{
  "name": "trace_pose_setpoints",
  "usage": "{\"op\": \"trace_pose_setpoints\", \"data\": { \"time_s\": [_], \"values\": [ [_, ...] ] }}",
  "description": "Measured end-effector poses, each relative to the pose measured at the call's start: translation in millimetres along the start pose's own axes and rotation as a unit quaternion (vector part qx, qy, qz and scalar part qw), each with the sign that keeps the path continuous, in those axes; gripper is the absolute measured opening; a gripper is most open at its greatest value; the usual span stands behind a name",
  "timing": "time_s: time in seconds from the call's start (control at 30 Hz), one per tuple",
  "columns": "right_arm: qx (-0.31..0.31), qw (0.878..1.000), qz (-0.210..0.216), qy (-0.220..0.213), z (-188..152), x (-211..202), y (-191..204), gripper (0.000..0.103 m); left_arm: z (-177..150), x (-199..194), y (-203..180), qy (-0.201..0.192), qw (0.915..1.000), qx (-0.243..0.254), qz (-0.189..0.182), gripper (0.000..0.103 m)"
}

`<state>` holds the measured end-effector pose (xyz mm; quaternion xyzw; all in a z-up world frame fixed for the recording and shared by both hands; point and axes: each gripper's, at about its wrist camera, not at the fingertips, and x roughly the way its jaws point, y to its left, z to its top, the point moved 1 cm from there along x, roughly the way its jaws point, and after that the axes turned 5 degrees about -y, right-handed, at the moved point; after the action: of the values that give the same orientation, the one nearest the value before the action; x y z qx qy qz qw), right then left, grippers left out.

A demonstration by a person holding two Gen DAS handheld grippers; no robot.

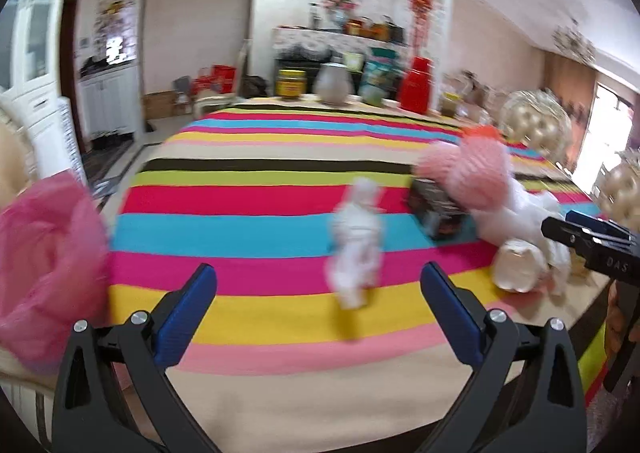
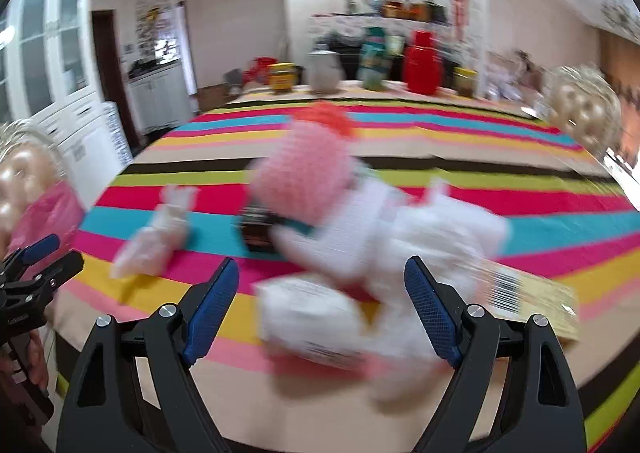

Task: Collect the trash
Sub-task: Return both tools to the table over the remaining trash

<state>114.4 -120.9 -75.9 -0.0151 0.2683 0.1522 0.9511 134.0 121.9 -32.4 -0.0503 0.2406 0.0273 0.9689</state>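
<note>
Trash lies on a striped tablecloth (image 1: 248, 197). A crumpled white wrapper (image 1: 356, 249) sits ahead of my left gripper (image 1: 318, 281), which is open and empty. To the right lies a heap: pink foam netting (image 1: 468, 169), a dark box (image 1: 436, 209), white paper (image 1: 528, 213) and a clear cup (image 1: 514, 265). In the right wrist view my right gripper (image 2: 322, 281) is open over the table's near edge; a white packet (image 2: 312, 313) of the heap (image 2: 304, 173) shows between its fingers, untouched. A pink plastic bag (image 1: 44, 265) hangs at the table's left edge.
Jars, a grey jug (image 1: 333, 84) and a red canister (image 1: 416, 87) stand along the far edge. Padded gold chairs (image 1: 536, 123) line the right side; another chair back (image 2: 24, 181) is on the left. White cabinets stand at the left wall. A labelled yellow packet (image 2: 532, 297) lies right.
</note>
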Motion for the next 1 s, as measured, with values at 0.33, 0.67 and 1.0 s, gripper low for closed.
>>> {"op": "trace_pose_setpoints", "data": {
  "time_s": [0.33, 0.67, 1.0],
  "values": [
    [0.057, 0.995, -0.082, -0.012, -9, -25, -102, 0.080, -5, 35, -101, 0.044, 0.9936, 0.046, -0.093, 0.098],
    [0.061, 0.994, -0.086, 0.019, -32, -38, -151, 0.083, -5, 76, -175, 0.097, 0.9841, 0.077, -0.128, 0.098],
    [0.057, 0.993, -0.053, 0.084, -48, -12, -174, 0.085, -4, 117, -182, 0.167, 0.9779, 0.023, -0.124, 0.081]
  ]
}}
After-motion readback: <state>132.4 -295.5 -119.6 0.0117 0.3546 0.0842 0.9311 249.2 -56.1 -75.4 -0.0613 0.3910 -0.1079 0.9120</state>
